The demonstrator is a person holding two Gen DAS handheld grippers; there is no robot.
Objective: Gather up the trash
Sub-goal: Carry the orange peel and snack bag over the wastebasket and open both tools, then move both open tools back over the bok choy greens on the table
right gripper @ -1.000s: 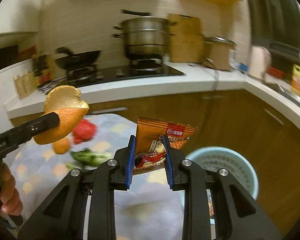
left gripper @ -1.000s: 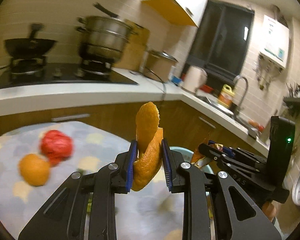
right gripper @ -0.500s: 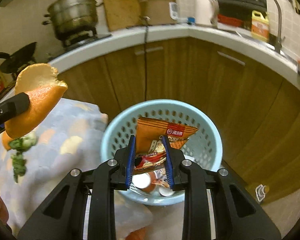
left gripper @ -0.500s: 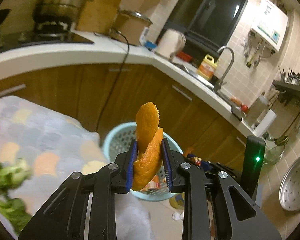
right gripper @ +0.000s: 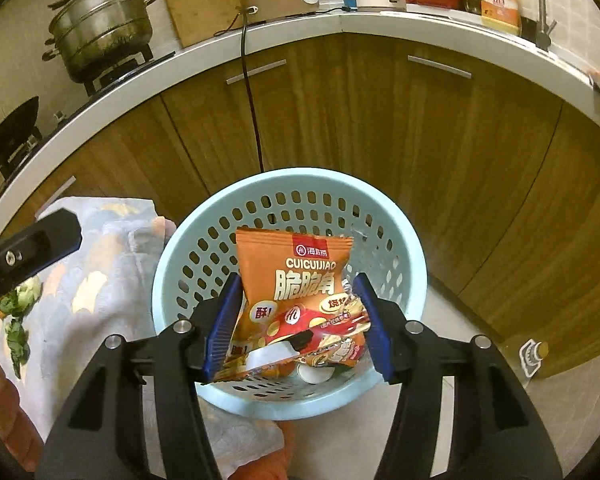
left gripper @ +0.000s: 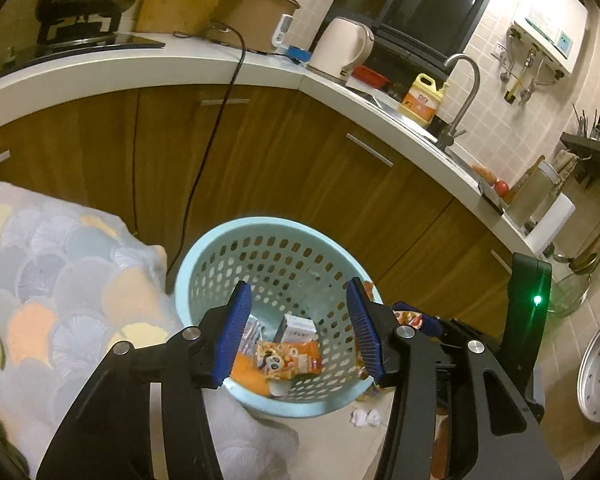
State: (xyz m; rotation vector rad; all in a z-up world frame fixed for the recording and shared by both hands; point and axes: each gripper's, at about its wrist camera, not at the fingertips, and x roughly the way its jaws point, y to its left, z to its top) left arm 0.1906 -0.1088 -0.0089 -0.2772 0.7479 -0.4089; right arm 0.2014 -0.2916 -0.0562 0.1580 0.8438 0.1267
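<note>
A light blue perforated trash basket (left gripper: 204, 256) (right gripper: 412, 256) stands on the floor beside the table. My left gripper (left gripper: 298, 330) is open and empty right above it. An orange peel (left gripper: 246, 372) lies in the basket among snack wrappers (left gripper: 288, 362). My right gripper (right gripper: 298, 324) is open above the basket. An orange snack bag (right gripper: 300, 280) sits between its spread fingers, leaning on the left one, over other trash. The right gripper's body also shows in the left wrist view (left gripper: 528, 304).
A table with a pastel scale-patterned cloth (left gripper: 48, 280) (right gripper: 96, 280) lies left of the basket, with green vegetable scraps (right gripper: 18, 304) on it. Wooden cabinets (left gripper: 300, 168) and a white counter (left gripper: 140, 64) curve behind. A black cord (left gripper: 204, 160) hangs down. Crumpled paper (left gripper: 364, 416) lies on the floor.
Both grippers moved over the basket and opened. The orange peel left the left gripper and lies in the basket. The snack bag is loose between the right fingers.
</note>
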